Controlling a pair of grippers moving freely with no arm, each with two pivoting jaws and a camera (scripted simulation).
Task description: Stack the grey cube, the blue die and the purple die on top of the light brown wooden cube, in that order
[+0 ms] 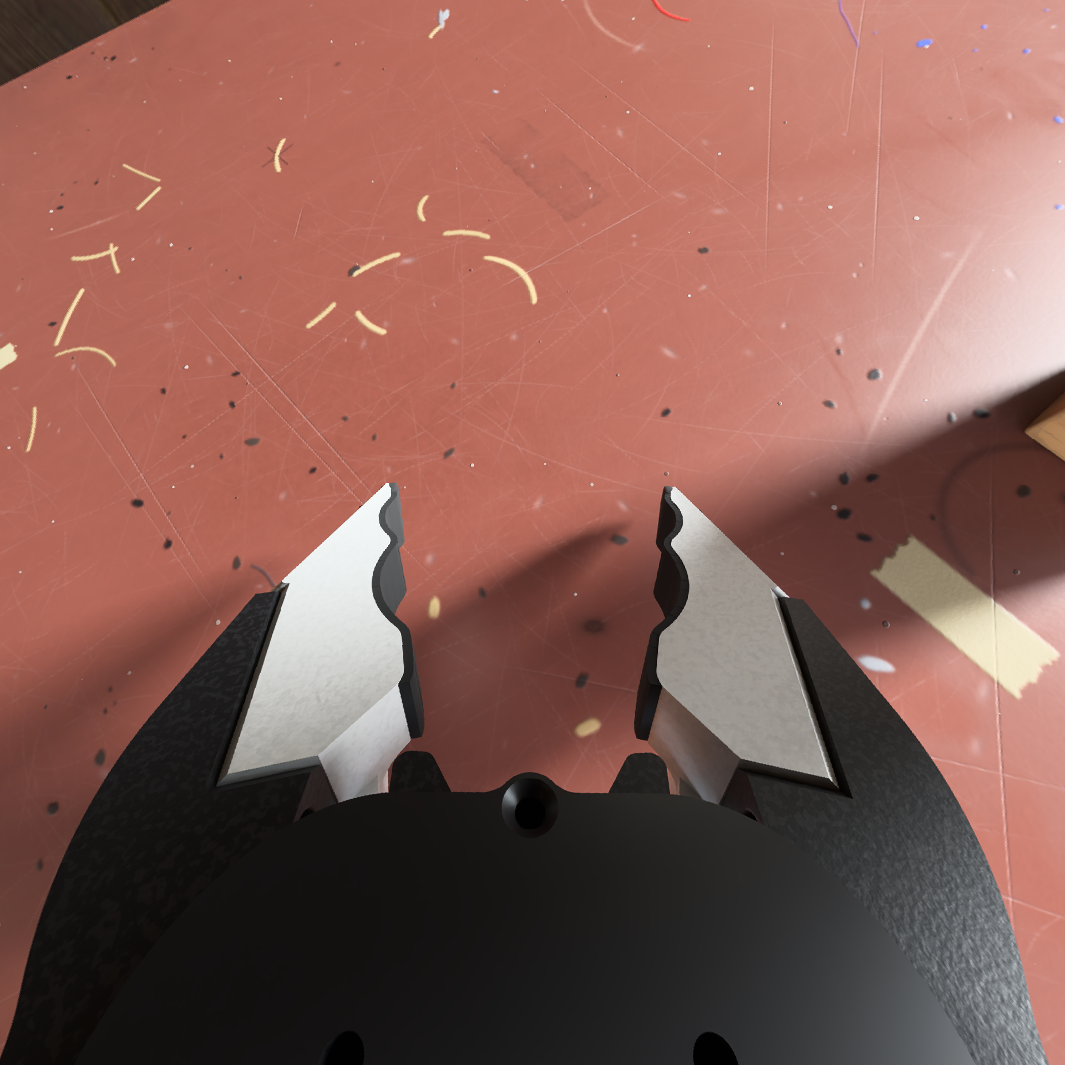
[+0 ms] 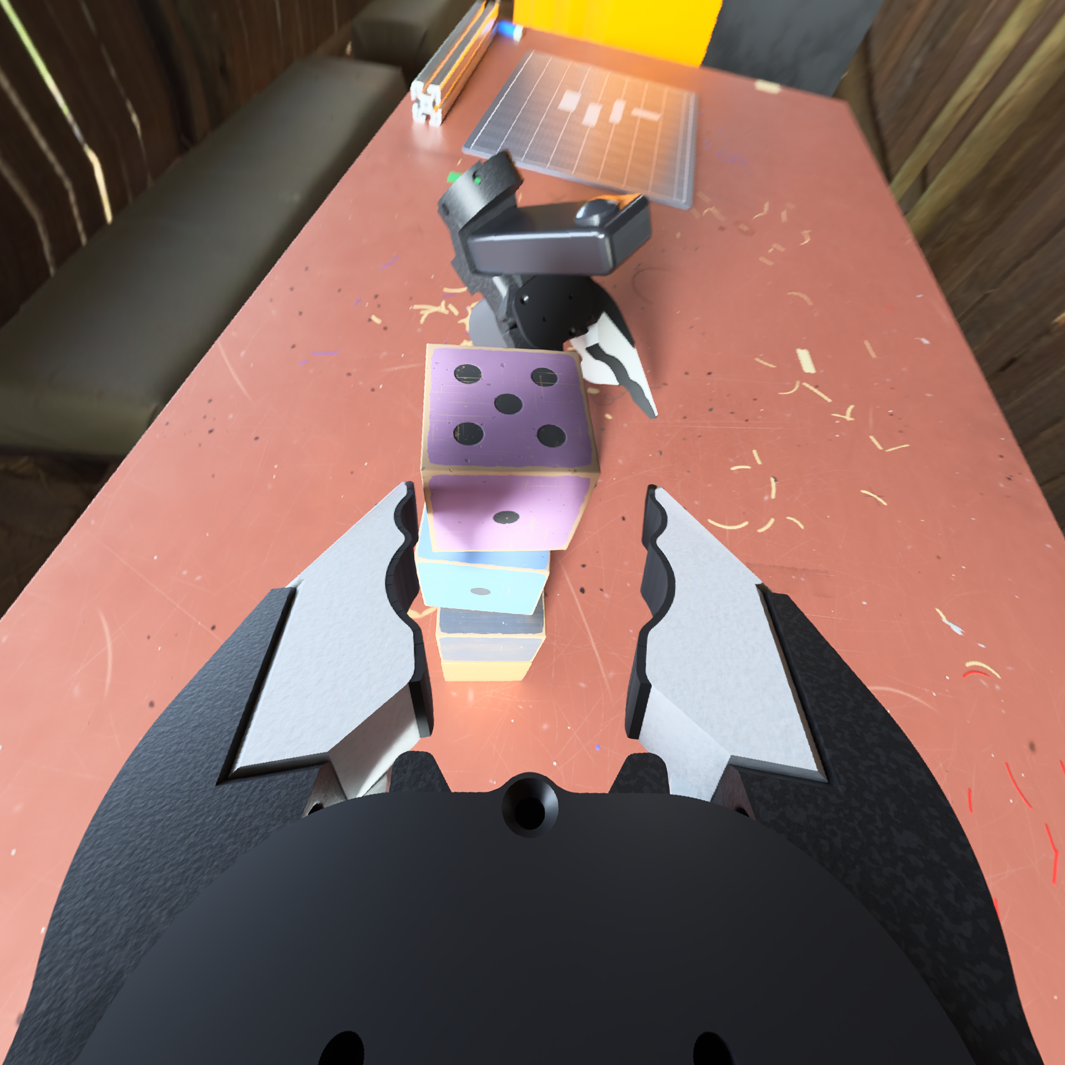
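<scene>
In the right wrist view a stack stands on the red table: the light brown wooden cube at the bottom, the grey cube on it, the blue die above that, and the purple die on top. My right gripper is open and empty, above and just in front of the stack, its fingers either side of it without touching. My left gripper is open and empty over bare table; it also shows beyond the stack in the right wrist view. A corner of the wooden cube shows at the right edge of the left wrist view.
A grey gridded mat and an aluminium bar lie at the table's far end, before a yellow panel. A dark bench runs along the left. Tape strips and wood shavings dot the table.
</scene>
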